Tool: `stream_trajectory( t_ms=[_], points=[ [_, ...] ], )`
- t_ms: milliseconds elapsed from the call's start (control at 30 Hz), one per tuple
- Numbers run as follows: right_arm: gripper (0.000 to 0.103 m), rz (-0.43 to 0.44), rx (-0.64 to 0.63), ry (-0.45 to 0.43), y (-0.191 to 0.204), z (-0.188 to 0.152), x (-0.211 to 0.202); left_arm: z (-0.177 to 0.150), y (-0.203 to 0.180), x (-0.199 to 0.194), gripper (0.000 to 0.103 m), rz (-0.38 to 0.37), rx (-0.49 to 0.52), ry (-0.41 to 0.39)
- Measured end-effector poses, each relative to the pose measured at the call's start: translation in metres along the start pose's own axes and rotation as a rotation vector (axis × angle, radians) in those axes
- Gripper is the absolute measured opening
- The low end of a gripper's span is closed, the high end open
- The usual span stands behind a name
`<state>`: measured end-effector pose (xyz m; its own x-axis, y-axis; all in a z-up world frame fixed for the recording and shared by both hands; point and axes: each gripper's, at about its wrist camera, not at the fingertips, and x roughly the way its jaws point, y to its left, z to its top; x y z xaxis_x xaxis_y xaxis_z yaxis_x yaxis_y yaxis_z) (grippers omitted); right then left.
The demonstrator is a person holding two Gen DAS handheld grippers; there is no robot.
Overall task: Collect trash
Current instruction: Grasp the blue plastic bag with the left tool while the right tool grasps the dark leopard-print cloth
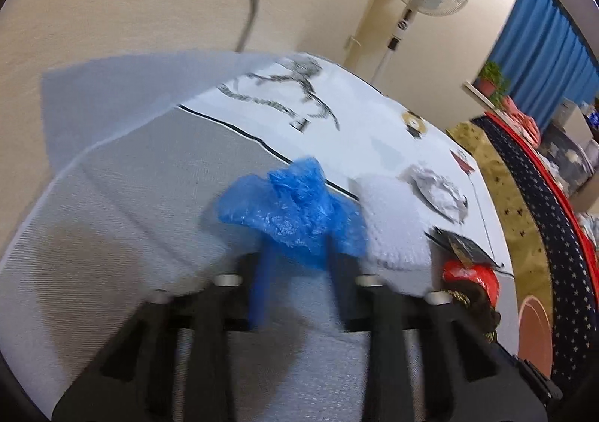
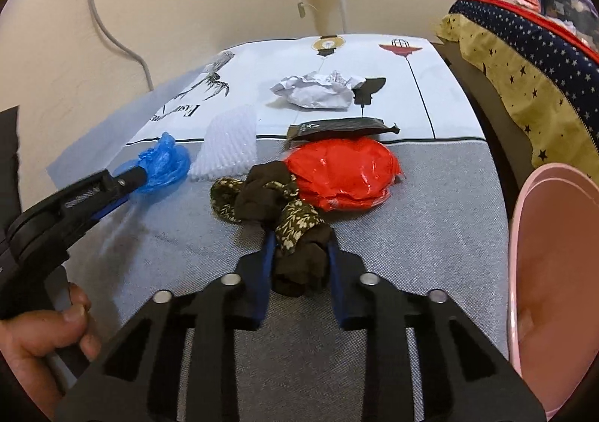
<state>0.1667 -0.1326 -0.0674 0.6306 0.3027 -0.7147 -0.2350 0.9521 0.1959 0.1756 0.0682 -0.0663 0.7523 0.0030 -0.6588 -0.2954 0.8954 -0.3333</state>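
Both grippers are down on the trash at once, prob. to clear two pieces in one go. The left gripper point(image 1: 295, 257) has its jaws pinched on the near edge of the crumpled blue plastic bag point(image 1: 295, 208); the film bunches up betw. the fingers, so it's clenched on the bag, not just hovering. The side-on look from the right wrist view agrees: left gripper point(image 2: 140, 175) w/ its tip buried in the blue plastic bag point(image 2: 164, 163). The right gripper point(image 2: 299, 257) is closed on the dark brown floral-print cloth bundle point(image 2: 273, 205), grasping the near end, while the rest of the cloth trails fwd from the tips and lies against the flat red shiny plastic wrapper point(image 2: 344, 175) just beyond. Taking soft stuff by its closest edge makes sense: thin film and cloth give nothing rigid to clamp. Still untouched ahead of the right gripper: the black foil sachet point(image 2: 340, 128) behind the red wrapper, the crumpled white paper ball point(image 2: 318, 88) further out, and the white foam-net sleeve point(image 2: 228, 148) ahead-left, betw. the two grippers' targets. All sit on the grey-and-white printed cloth-covered counter point(image 2: 430, 227). The pink plastic tub point(image 2: 558, 264) sits right beside the right gripper — likely the bin, placed for a short carry. A person's hand point(image 2: 41, 339) holds the left gripper's handle.
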Motion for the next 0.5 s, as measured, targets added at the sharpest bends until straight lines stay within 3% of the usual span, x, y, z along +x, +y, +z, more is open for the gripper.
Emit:
stream_trajectory(
  t_ms=[33, 100, 500],
  points=[
    [0.022, 0.003, -0.005, -0.002, 0.001, 0.000, -0.002, -0.001, -0.003, -0.001, 0.005, -0.004, 0.014, -0.001],
    [0.022, 0.004, -0.019, -0.019, 0.003, 0.001, -0.009, -0.002, -0.009, -0.004, 0.000, -0.008, 0.043, -0.014],
    [0.022, -0.070, -0.028, -0.139, -0.008, -0.001, -0.070, -0.011, -0.044, -0.044, 0.000, -0.052, 0.166, -0.063]
  ],
)
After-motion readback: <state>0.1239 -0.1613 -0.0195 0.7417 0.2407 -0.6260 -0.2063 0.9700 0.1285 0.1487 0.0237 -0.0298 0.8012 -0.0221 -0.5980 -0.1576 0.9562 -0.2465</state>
